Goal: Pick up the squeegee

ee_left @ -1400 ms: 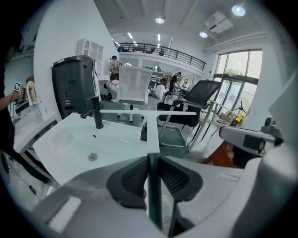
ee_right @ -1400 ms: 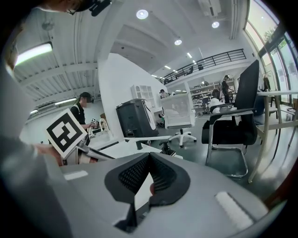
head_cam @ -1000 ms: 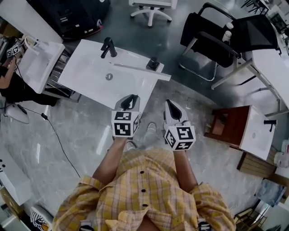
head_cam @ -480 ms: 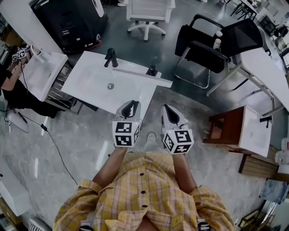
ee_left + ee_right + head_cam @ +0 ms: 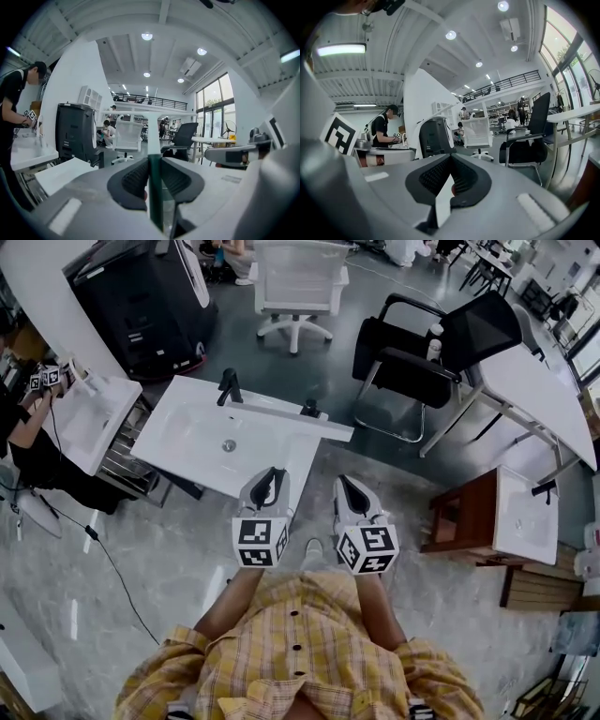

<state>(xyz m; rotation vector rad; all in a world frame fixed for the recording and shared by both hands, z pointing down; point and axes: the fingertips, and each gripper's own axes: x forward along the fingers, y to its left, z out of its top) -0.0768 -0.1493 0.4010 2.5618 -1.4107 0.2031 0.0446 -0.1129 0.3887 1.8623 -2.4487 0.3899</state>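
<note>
A person in a yellow plaid shirt stands on the grey marble floor (image 5: 141, 549) of an open workshop, facing a white washbasin (image 5: 187, 442) with a black faucet (image 5: 228, 385). A black office chair (image 5: 422, 352) and a white table (image 5: 534, 390) lie beyond it. The left claw (image 5: 269, 474) and right claw (image 5: 349, 486) are held side by side at waist height, near the basin's front edge but short of it. Each has its jaws drawn together on nothing.

The small dark-handled item on the basin's rear ledge, right of the faucet, appears to be the squeegee (image 5: 309, 410). It is too small here to be certain, and it lies well apart from both claws. The pickup looks not yet begun.

To do this step well, the nearer right claw would need to part its jaws before reaching over the bowl. It should come down on the dark handle rather than the long pale edge beside it, and keep clear of the faucet.

Only the head view shows the basin top and the presumed squeegee. The two gripper views point level across the room, taking in ceiling lights, a mezzanine rail and tall windows, with the squeegee in neither. What they add is the closed state of the jaws: the left claw (image 5: 152, 161) shows a thin slit with only background behind it, and the right claw (image 5: 450, 157) meets at its tips. The right gripper view also catches a second person (image 5: 384, 126) working at another basin.
</note>
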